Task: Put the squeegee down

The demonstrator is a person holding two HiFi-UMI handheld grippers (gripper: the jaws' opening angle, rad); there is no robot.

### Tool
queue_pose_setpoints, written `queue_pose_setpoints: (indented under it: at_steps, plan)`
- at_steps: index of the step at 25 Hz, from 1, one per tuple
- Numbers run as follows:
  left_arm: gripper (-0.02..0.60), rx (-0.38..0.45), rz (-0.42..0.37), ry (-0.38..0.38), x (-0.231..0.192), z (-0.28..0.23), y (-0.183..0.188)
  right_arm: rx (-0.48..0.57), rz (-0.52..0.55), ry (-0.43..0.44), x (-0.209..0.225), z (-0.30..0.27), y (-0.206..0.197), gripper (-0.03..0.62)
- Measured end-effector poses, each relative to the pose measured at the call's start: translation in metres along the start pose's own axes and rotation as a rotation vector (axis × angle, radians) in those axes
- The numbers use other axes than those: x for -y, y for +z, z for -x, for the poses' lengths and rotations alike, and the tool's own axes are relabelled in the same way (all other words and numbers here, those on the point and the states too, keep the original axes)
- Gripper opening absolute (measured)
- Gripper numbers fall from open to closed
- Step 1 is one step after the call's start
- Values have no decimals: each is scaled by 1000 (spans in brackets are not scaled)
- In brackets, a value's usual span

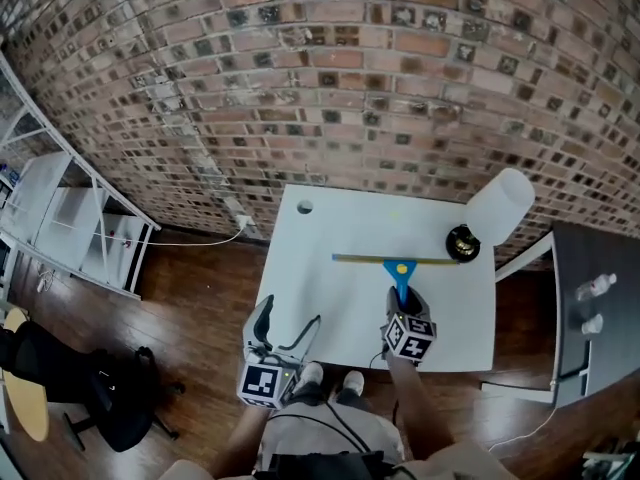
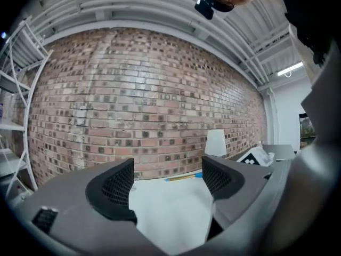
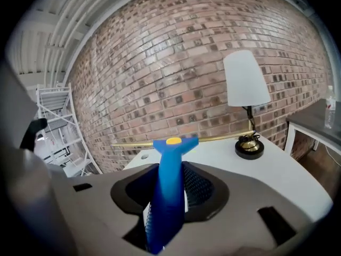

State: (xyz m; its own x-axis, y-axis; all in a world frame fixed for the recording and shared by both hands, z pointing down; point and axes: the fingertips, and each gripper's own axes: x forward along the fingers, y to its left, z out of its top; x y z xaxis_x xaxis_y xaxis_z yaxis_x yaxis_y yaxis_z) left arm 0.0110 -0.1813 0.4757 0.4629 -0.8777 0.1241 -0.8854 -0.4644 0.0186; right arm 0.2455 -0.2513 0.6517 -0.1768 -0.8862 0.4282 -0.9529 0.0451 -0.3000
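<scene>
A brick wall (image 1: 330, 78) fills the top half of the head view, and a dark wooden floor (image 1: 200, 278) spreads below it. The white bench (image 1: 330, 298) stands against the wall in the middle. A white metal rack (image 1: 70, 218) stands off the bench's 9 o'clock side, and a dark side table (image 1: 600, 258) off its 3 o'clock side.

A lamp (image 1: 497, 208) with a white shade and a dark round base stands at the bench's 2 o'clock corner.

The squeegee (image 1: 398, 265) is over the middle of the bench. Its long yellowish blade runs from 9 o'clock to 3 o'clock, and the 3 o'clock end comes close to the lamp's base. Its blue handle points back toward 6 o'clock. Whether the blade touches the bench top cannot be told.

The right gripper (image 1: 403, 308) comes in from the bench's 6 o'clock edge. Its jaws are closed on the squeegee's blue handle (the right gripper view shows the handle (image 3: 170, 159) clamped between the two dark pads).

The left gripper (image 1: 287, 325) hangs at the bench's 7 o'clock corner, well apart from the squeegee. Its jaws stand wide open with nothing between them – the left gripper view shows only bare white bench in the gap.

A small round hole (image 1: 305, 207) sits in the bench top at the 11 o'clock corner, and two small bottles (image 1: 597, 288) stand on the side table.
</scene>
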Motion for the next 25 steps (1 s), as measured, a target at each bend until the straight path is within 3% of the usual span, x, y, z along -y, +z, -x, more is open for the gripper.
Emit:
queue_pose_setpoints:
  at_steps: [3,6,10,16,20,23,25]
  plan:
    - [391,-54,45,30,-16,2,-19,-52,-16,-10,15,-67,5,155]
    - [391,-106,92,72,-35,2,-37,-125,-21,-77,45,-136,-1,156]
    - [391,-148,101,114,-56,2,-52,-179,3,-143,65,-206,7,156]
    - [391,-185,103,94,-60,-10,-67,-291,-23,-166,67,-246,-15,156]
    - [391,-195,106,70,-57,-16,-74,-406,42,-253,85,-242,-46,159]
    - [391,-187,105,51,-57,-24,-72,-452,58,-274,95,-235,-53,281]
    - [391,-173,101,30,-55,-30,-66,-391,61,-212,90,-230,-45,357]
